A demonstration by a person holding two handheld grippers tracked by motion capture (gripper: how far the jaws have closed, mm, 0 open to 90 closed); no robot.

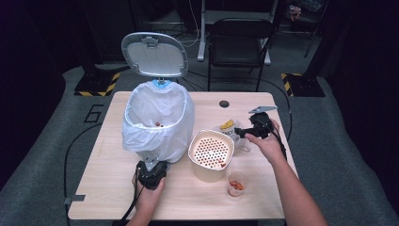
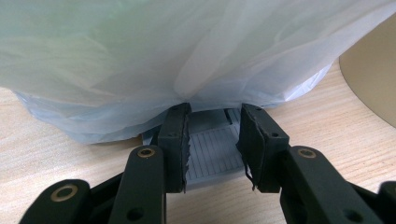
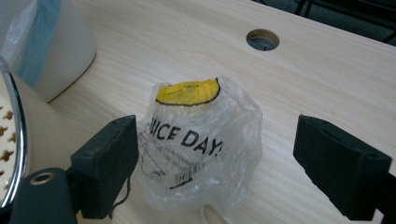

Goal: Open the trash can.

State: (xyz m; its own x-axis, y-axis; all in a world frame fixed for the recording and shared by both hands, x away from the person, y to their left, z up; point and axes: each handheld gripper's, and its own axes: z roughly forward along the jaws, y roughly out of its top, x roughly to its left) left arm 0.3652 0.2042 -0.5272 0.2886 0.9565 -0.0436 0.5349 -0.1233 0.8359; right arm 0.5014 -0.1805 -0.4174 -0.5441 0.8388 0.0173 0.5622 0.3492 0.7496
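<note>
A small pedal bin (image 1: 157,120) lined with a white bag stands at the table's left, its grey lid (image 1: 154,54) raised. My left gripper (image 1: 151,169) is at its foot. In the left gripper view my left gripper (image 2: 214,135) is shut on the grey ribbed pedal (image 2: 212,154), under the hanging liner (image 2: 187,56). A crumpled clear plastic bag (image 3: 196,135) with a yellow smiley and "NICE DAY" print lies on the wood. My right gripper (image 3: 219,140) stands open around it, pads apart from it. In the high view the right gripper (image 1: 242,133) points left at the bag (image 1: 228,127).
A cream pot with a perforated insert (image 1: 211,153) stands between bin and bag, with small reddish bits on it. A small clear cup (image 1: 236,183) holding red pieces sits near the front edge. A cable hole (image 1: 224,103) is at the back. A chair (image 1: 237,42) stands behind the table.
</note>
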